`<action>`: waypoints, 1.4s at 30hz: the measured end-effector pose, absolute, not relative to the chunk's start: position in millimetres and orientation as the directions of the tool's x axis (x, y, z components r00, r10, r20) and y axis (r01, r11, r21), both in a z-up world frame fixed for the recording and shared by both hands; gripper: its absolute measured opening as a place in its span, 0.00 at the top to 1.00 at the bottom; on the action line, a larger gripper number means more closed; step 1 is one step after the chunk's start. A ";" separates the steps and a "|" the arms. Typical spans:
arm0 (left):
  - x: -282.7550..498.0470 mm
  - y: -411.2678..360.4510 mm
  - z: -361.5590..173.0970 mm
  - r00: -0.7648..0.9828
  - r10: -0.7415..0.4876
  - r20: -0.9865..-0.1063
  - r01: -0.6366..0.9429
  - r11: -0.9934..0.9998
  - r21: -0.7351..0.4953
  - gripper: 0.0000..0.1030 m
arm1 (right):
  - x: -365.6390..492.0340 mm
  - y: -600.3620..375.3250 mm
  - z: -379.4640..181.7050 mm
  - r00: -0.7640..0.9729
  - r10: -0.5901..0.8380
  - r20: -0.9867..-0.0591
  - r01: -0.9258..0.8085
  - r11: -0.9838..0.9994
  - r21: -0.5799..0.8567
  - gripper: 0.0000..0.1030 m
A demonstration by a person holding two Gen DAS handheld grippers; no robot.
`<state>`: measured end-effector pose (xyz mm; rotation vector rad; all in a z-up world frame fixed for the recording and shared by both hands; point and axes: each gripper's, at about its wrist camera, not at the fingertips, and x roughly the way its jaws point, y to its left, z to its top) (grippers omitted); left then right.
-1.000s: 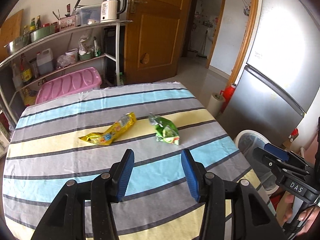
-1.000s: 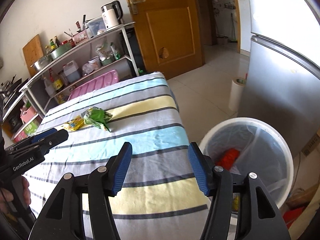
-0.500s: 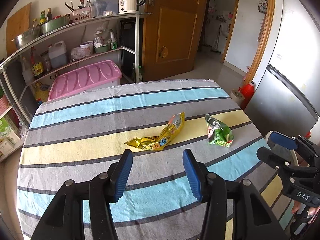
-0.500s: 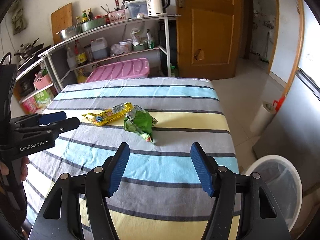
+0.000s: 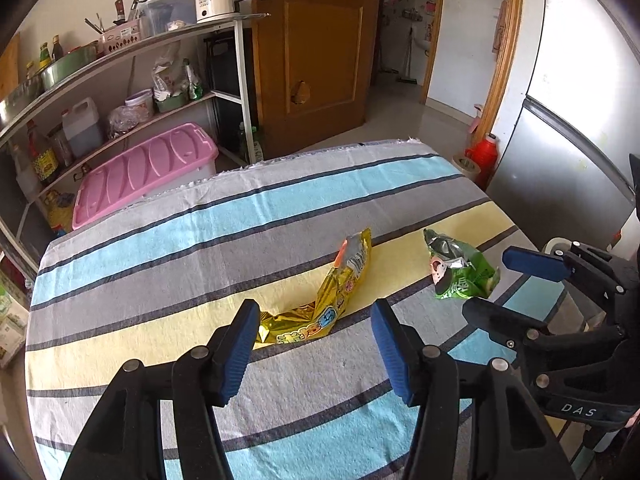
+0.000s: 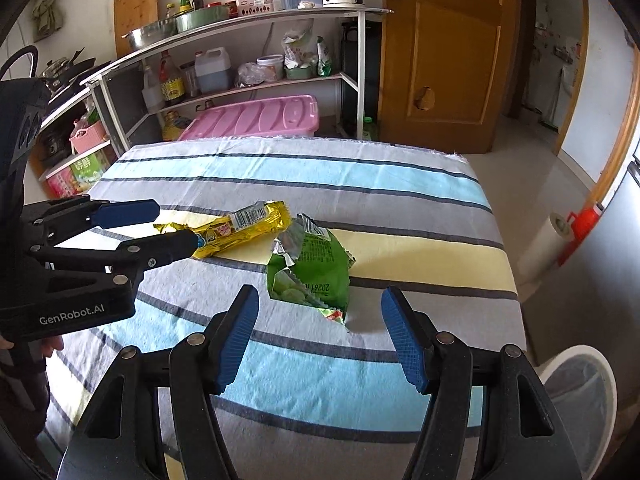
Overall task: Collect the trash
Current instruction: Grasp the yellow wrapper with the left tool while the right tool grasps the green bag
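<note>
On the striped tablecloth point(image 5: 160, 240) lie a yellow snack wrapper point(image 5: 340, 288) and a torn green wrapper point(image 5: 460, 272), side by side. My left gripper point(image 5: 314, 308) hovers low over the yellow wrapper's near end. Its jaws are opening, and the crumpled end sits between the tips without being pressed. From the right wrist view the yellow wrapper point(image 6: 244, 228) has the left gripper point(image 6: 176, 224) at its left end. My right gripper point(image 6: 320, 294) is open, and the green wrapper point(image 6: 316, 264) lies just ahead of its tips. In the left wrist view the right gripper point(image 5: 486, 283) stands beside the green wrapper.
A white bin point(image 6: 560, 360) with a clear liner stands off the table's right corner. Behind the table stand a metal shelf rack point(image 6: 248, 16), a pink storage box point(image 6: 256, 120) and a wooden door point(image 6: 440, 52). A fridge point(image 5: 568, 152) is on the right.
Both grippers came down and forward to the wrappers. The right wrist view swung left from the bin to the table. The left jaws widened.
</note>
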<state>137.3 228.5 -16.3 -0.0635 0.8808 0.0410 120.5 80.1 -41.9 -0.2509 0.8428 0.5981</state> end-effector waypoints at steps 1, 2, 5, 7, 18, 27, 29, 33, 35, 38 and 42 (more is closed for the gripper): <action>139.5 229.0 -18.9 0.632 0.012 -0.774 -0.063 0.997 -0.036 0.44 | 123.0 81.2 -43.3 0.514 0.394 -0.762 -0.584 0.811 0.025 0.37; 141.8 229.7 -21.2 0.629 0.008 -0.778 -0.059 0.998 -0.038 0.44 | 124.8 81.7 -44.1 0.510 0.391 -0.766 -0.582 0.813 0.027 0.37; 149.4 231.6 -28.4 0.617 0.009 -0.787 -0.056 0.998 -0.033 0.44 | 128.6 85.7 -47.0 0.508 0.384 -0.771 -0.584 0.811 0.020 0.37; 153.0 232.9 -32.2 0.617 0.010 -0.787 -0.061 0.998 -0.034 0.44 | 131.5 89.6 -49.4 0.512 0.369 -0.776 -0.584 0.811 0.000 0.37; 158.2 231.7 -40.3 0.611 -0.017 -0.791 -0.049 0.997 -0.059 0.44 | 138.1 84.5 -51.1 0.507 0.381 -0.774 -0.550 0.834 0.050 0.38; 159.3 226.5 -41.4 0.604 -0.025 -0.797 -0.036 0.998 -0.059 0.82 | 136.2 84.3 -51.7 0.504 0.385 -0.773 -0.546 0.836 0.061 0.62; 159.1 225.6 -42.4 0.598 -0.024 -0.801 -0.033 0.998 -0.054 0.85 | 134.5 84.7 -51.7 0.501 0.390 -0.772 -0.548 0.834 0.065 0.63; 157.4 225.8 -40.9 0.602 -0.014 -0.798 -0.045 0.998 -0.052 0.85 | 132.9 83.9 -51.7 0.505 0.393 -0.768 -0.546 0.835 0.069 0.64; 156.8 226.0 -39.9 0.604 -0.019 -0.797 -0.043 0.998 -0.056 0.86 | 132.5 83.9 -50.9 0.509 0.393 -0.765 -0.543 0.837 0.069 0.64; 153.5 224.4 -36.5 0.610 -0.020 -0.792 -0.044 0.997 -0.059 0.86 | 130.7 81.4 -48.4 0.516 0.401 -0.757 -0.540 0.838 0.076 0.64; 147.9 221.6 -31.0 0.622 -0.023 -0.783 -0.046 0.997 -0.065 0.86 | 128.1 76.9 -43.4 0.526 0.410 -0.745 -0.534 0.841 0.086 0.65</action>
